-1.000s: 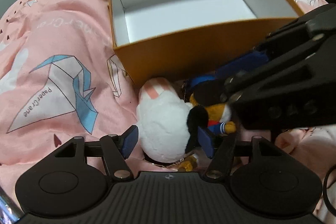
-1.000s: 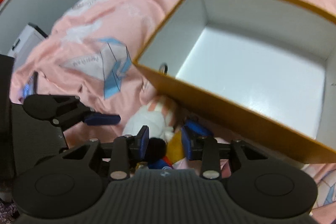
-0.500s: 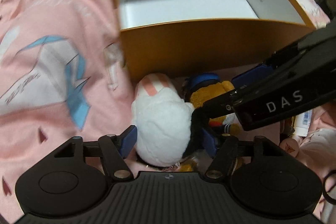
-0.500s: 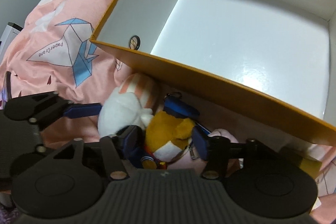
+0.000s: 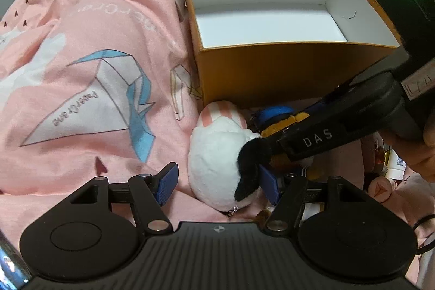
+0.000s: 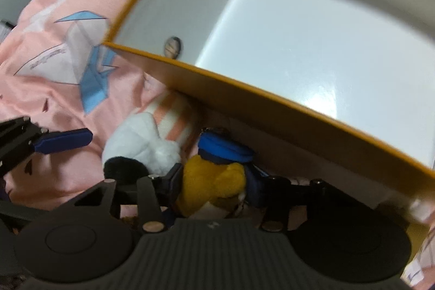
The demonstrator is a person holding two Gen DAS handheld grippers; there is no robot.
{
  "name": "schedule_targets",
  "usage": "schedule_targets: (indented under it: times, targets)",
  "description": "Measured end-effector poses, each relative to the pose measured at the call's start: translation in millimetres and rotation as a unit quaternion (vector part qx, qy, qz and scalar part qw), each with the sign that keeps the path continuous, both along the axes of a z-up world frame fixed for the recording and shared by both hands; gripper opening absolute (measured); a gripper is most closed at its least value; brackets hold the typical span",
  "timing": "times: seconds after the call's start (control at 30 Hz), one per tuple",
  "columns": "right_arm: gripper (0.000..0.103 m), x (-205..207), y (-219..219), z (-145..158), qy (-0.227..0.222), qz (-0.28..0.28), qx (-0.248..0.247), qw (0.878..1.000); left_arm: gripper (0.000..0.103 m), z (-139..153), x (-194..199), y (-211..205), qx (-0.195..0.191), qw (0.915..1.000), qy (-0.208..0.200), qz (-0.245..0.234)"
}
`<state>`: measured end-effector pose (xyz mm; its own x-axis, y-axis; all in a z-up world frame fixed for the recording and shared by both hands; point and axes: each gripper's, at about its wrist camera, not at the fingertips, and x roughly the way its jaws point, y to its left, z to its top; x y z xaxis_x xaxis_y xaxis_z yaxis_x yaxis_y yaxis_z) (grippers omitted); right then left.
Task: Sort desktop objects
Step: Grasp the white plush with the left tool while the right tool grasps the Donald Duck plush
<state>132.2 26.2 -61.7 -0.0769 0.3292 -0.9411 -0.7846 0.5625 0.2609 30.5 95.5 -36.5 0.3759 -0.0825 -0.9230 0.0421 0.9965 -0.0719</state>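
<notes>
A white plush toy (image 5: 214,154) with a black ear and pink-striped end lies on the pink sheet against the orange box (image 5: 272,78). My left gripper (image 5: 217,184) is open around it; the left pad stands apart from the fur. Beside it lies a yellow plush toy (image 6: 212,181) in a blue cap. My right gripper (image 6: 214,185) straddles this toy with its jaws closing, and both pads touch its sides. In the left wrist view the right gripper (image 5: 274,154) reaches in from the right over the yellow plush toy (image 5: 274,124). The box's white inside (image 6: 299,50) holds nothing.
The pink sheet (image 5: 95,31) with paper-crane prints covers the surface. A small white bottle (image 5: 397,165) and other small items lie at the right, near a person's hand (image 5: 424,154). The left gripper's blue finger (image 6: 62,140) shows in the right wrist view.
My right gripper has come down onto the yellow plush toy, its jaws first widening, then narrowing onto it. The left gripper has shifted slightly and still stands open around the white plush toy.
</notes>
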Motion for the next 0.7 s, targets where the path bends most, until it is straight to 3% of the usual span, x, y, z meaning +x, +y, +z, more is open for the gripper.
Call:
schedule_targets:
  times: [0.2, 0.33, 0.43, 0.53, 0.7]
  targets:
    - [0.049, -12.7, 6.7, 17.6, -0.050, 0.041, 0.054, 0.996, 0.076, 2.2, 0.9, 4.6, 0.010, 0.9999, -0.013, 0.003]
    - [0.052, -3.6, 9.2, 5.8, -0.039, 0.031, 0.041, 0.998, 0.076, -12.2, 12.3, -6.3, 0.043, 0.9991, 0.003, -0.005]
    - [0.057, -5.1, 5.7, 6.2, -0.025, 0.013, 0.032, 0.999, 0.073, -16.5, 18.3, -3.7, 0.017, 0.9998, 0.011, -0.002]
    - [0.066, -4.9, -7.2, 12.9, -0.025, 0.009, 0.030, 0.999, 0.073, -18.3, 19.2, -9.7, 0.025, 0.9997, 0.008, -0.003]
    - [0.065, -11.4, -10.8, 4.3, -0.030, 0.014, 0.026, 0.999, 0.072, -30.1, 17.2, -21.4, 0.037, 0.9993, 0.003, -0.009]
